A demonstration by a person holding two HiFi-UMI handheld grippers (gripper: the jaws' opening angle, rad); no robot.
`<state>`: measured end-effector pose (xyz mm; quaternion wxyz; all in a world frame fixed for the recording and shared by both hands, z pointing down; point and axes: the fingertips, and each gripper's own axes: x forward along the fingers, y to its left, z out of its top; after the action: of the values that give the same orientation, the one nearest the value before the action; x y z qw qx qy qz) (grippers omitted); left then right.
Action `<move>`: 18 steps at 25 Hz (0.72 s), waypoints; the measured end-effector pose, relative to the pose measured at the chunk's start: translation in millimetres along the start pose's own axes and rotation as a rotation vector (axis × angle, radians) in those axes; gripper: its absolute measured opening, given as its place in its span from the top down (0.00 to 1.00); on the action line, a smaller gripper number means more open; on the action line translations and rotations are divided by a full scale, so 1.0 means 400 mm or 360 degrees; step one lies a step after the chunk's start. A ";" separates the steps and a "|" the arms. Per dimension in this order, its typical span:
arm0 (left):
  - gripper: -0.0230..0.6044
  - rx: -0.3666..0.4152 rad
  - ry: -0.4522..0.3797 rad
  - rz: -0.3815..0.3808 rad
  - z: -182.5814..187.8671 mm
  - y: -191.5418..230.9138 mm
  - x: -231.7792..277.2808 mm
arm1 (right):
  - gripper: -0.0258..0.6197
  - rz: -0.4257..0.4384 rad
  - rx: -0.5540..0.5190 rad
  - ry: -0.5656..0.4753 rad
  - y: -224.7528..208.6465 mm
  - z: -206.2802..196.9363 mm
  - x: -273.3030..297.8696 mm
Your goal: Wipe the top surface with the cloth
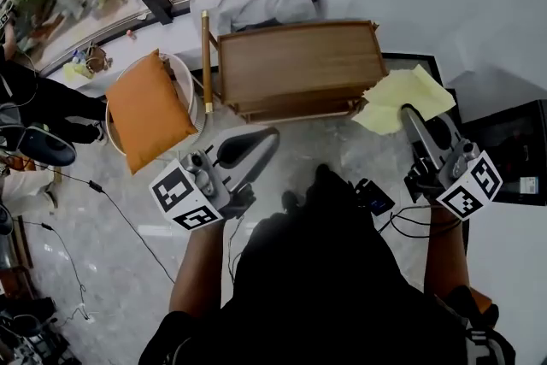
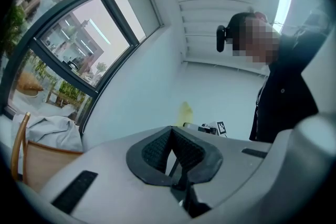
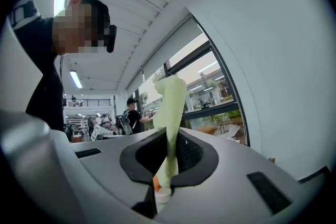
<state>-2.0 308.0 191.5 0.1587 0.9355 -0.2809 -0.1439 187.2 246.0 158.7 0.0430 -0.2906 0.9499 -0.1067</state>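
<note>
Cushion: orange, on a round white seat left of the wooden worktop.
Left gripper: jaws pressed together with nothing between them, off the worktop's near-left corner.
Markers: black-and-white squares on both gripper cubes.
Cloth: pale yellow, crumpled, at the worktop's near-right corner.
Right gripper: jaws clamped on the cloth.

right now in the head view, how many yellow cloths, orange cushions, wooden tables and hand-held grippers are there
yellow cloth: 1
orange cushion: 1
wooden table: 1
hand-held grippers: 2, the left hand-held gripper and the right hand-held gripper
total: 5
</note>
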 end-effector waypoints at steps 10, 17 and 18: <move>0.95 -0.0039 0.0114 0.0067 -0.048 -0.036 0.047 | 0.91 0.0292 0.0002 0.0066 0.029 -0.001 -0.004; 0.95 0.0036 0.0122 0.0141 -0.064 -0.076 0.088 | 0.91 0.0362 -0.0193 0.0170 0.041 -0.017 -0.068; 0.95 0.0017 0.0112 0.0157 -0.062 -0.073 0.087 | 0.91 0.0372 -0.0215 0.0165 0.041 -0.011 -0.076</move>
<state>48.8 316.3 196.8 0.1704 0.9259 -0.3216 -0.1014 202.9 277.2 159.6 -0.0137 -0.1742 0.9833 -0.0517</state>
